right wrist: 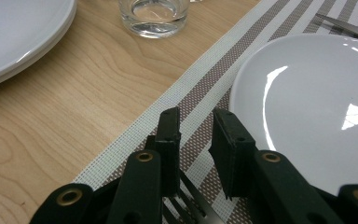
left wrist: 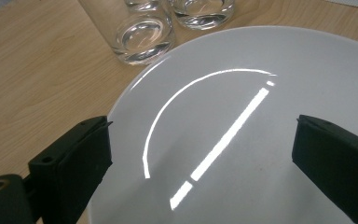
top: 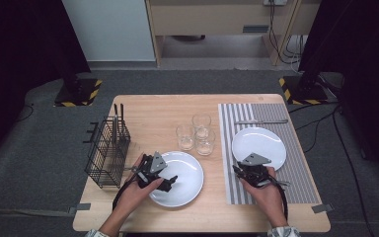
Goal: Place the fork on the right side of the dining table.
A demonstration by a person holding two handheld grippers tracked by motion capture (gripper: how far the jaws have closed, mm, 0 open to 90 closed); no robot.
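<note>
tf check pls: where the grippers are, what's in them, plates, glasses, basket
1. The left gripper hangs over a white plate with its jaws wide apart. True.
2. The right gripper holds a glass. False: its jaws stand close together over a fork lying on the striped placemat; whether they pinch it cannot be told.
3. Three empty glasses stand between the two plates. True.
4. The second plate sits on bare wood. False: it rests on the striped placemat.
5. The wire basket stands at the table's right edge. False: it is at the left edge, with utensils upright in it.
</note>
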